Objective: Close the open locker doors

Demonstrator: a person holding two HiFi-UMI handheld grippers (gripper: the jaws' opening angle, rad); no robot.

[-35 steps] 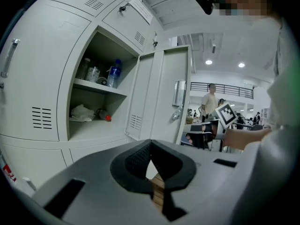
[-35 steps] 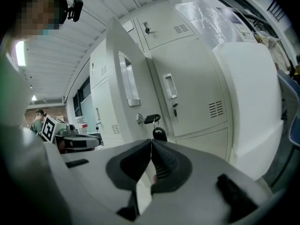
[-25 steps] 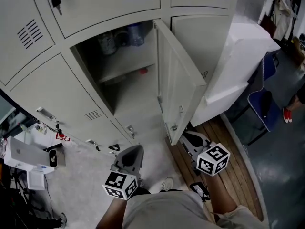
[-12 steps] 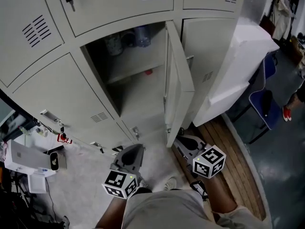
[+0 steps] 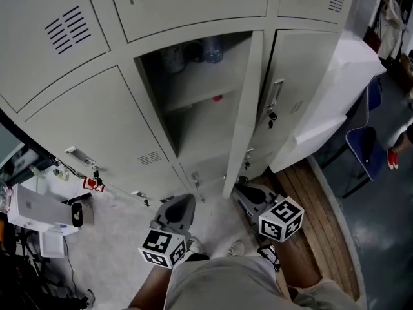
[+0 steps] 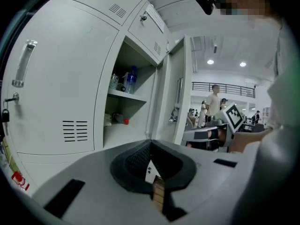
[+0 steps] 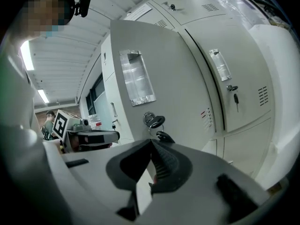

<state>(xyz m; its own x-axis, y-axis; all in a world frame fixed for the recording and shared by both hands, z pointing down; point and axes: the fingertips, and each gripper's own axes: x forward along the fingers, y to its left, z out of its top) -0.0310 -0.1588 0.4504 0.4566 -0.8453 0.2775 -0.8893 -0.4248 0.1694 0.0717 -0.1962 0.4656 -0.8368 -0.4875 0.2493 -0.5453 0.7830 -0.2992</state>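
Tall pale-grey metal locker door upright, edge-on, ajar; clear bottles shelved inside; left gripper, right gripper pinched closed, empty.

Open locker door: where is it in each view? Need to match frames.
Head view: open locker door at centre, nearly edge-on, right of the open compartment.
Left gripper view: door at centre, right of the shelf.
Right gripper view: door fills the centre, showing its handle and key.
Shared landmark: right gripper, close by the door in all three.
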